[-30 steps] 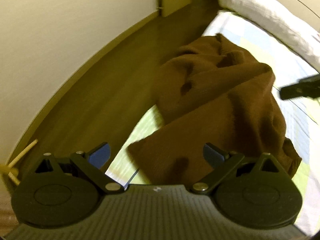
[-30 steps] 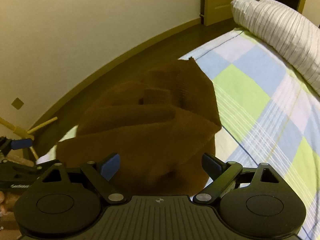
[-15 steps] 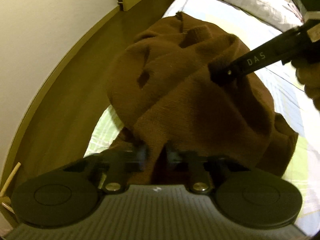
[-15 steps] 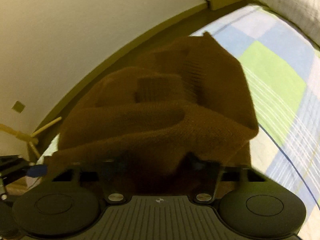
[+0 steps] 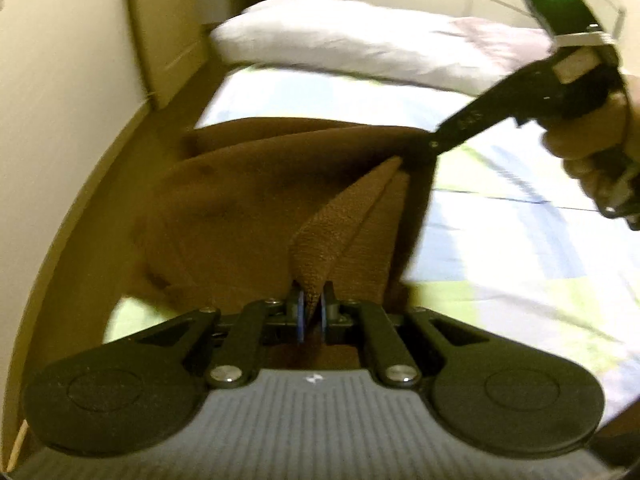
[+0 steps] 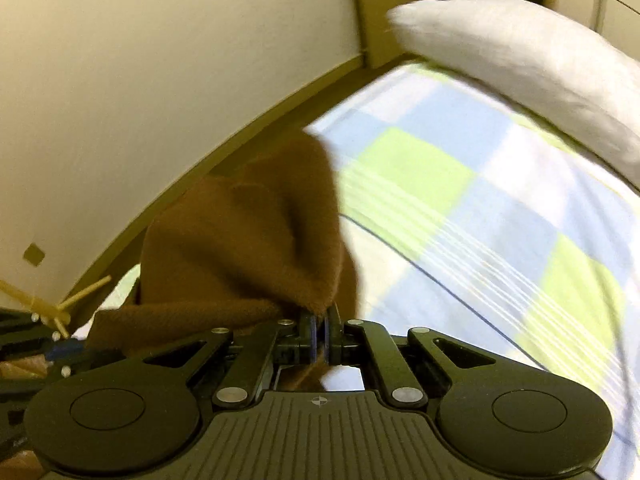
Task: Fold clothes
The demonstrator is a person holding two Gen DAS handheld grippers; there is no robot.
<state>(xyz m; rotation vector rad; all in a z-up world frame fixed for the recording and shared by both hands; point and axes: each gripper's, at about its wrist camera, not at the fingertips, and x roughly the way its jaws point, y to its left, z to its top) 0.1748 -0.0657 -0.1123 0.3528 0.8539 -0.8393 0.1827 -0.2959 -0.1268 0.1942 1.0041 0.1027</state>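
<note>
Over the bed, both jaws pinch the brown sweater taut; step: spreading. Next: lay it flat.

The garment lies on the bed along its left edge, beside the floor and wall. The pillow lies behind it at the bed's far end. The left gripper pinches the garment's near fold; the right gripper pinches another edge, further right.
</note>
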